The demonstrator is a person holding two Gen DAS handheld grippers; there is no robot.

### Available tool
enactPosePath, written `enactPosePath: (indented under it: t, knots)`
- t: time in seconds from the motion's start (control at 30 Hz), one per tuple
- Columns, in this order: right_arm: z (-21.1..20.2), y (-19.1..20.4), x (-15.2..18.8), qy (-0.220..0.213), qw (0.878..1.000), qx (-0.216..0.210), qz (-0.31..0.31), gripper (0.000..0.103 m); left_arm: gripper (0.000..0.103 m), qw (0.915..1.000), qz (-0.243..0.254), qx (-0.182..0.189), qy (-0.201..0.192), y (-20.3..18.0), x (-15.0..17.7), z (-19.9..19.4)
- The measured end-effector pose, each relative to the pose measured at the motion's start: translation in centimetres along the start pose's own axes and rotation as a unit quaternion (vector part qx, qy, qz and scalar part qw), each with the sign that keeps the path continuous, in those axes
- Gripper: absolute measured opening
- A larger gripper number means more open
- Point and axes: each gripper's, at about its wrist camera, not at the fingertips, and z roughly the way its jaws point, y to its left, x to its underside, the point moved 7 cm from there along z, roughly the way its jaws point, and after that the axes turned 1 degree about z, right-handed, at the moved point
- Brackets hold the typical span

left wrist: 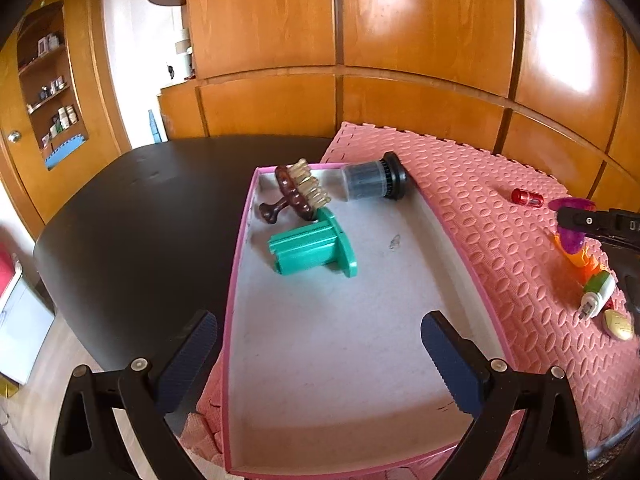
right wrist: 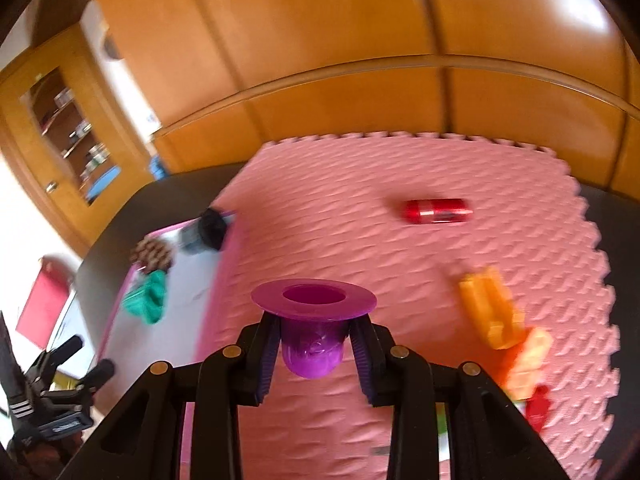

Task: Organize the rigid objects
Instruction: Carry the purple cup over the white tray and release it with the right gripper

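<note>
My right gripper [right wrist: 316, 350] is shut on a purple flanged cup [right wrist: 314, 322] and holds it above the pink foam mat [right wrist: 360, 240]; the cup also shows in the left wrist view [left wrist: 570, 220]. My left gripper [left wrist: 320, 344] is open and empty over the near end of the pink-rimmed box [left wrist: 236, 280]. In the box lie a green flanged piece [left wrist: 312, 248], a brown bristle brush [left wrist: 298, 194] and a dark cylinder [left wrist: 372, 178]. On the mat lie a red cylinder [right wrist: 436, 211] and orange pieces [right wrist: 490, 312].
A white-green piece [left wrist: 598, 294] and a gold oval [left wrist: 618, 324] lie at the mat's right side. The black table [left wrist: 140, 208] extends left of the box. Wooden panelling [left wrist: 400, 40] stands behind. The left gripper shows at the lower left of the right wrist view [right wrist: 60, 384].
</note>
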Motion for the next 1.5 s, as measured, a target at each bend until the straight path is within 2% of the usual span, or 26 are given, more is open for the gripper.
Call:
enactPosePath:
  t: [0.23, 0.33, 0.5, 0.63, 0.83, 1.0, 1.17, 1.23, 1.37, 1.43, 1.5]
  knots:
    - [2.7, 7.9, 0.6, 0.030, 0.997, -0.058, -0.050, 0.033, 0.103, 0.9998, -0.021, -0.001, 0.005, 1.7, 0.6, 0.0]
    - [3.8, 10.5, 0.6, 0.037, 0.995, -0.068, -0.070, 0.033, 0.103, 0.9995, -0.031, -0.003, 0.001, 2.7, 0.5, -0.1]
    - [6.1, 13.2, 0.6, 0.053, 0.992, -0.069, -0.089, 0.033, 0.103, 0.9983, -0.058, -0.010, -0.004, 5.0, 0.4, -0.4]
    - [8.1, 14.6, 0.4, 0.063, 0.991, -0.055, -0.102, 0.033, 0.103, 0.9969, -0.077, -0.014, -0.002, 6.4, 0.6, -0.4]
    - [11.1, 14.8, -0.2, 0.081, 0.990, -0.020, -0.113, 0.033, 0.103, 0.9965, -0.083, -0.014, 0.000, 6.8, 1.1, -0.4]
    - [14.1, 13.5, 0.7, 0.108, 0.987, 0.030, -0.117, 0.033, 0.103, 0.9967, -0.080, -0.014, 0.002, 6.6, 1.2, -0.4]
    - [14.5, 12.3, 1.2, 0.111, 0.988, 0.037, -0.103, 0.035, 0.103, 0.9970, -0.075, -0.016, 0.002, 6.5, 1.2, -0.4]
    - [14.1, 12.1, 1.1, 0.114, 0.989, 0.030, -0.093, 0.041, 0.103, 0.9970, -0.075, -0.016, 0.003, 6.5, 1.2, -0.4]
    - [12.9, 12.0, 0.8, 0.107, 0.991, 0.012, -0.075, 0.046, 0.103, 0.9971, -0.073, -0.017, 0.004, 6.4, 1.1, -0.4]
    - [12.0, 12.0, 0.7, 0.099, 0.992, 0.008, -0.073, 0.057, 0.103, 0.9973, -0.072, -0.017, 0.003, 6.3, 1.1, -0.4]
    - [11.2, 11.9, 0.9, 0.094, 0.993, 0.002, -0.068, 0.061, 0.103, 0.9974, -0.071, -0.015, 0.003, 6.2, 1.1, -0.5]
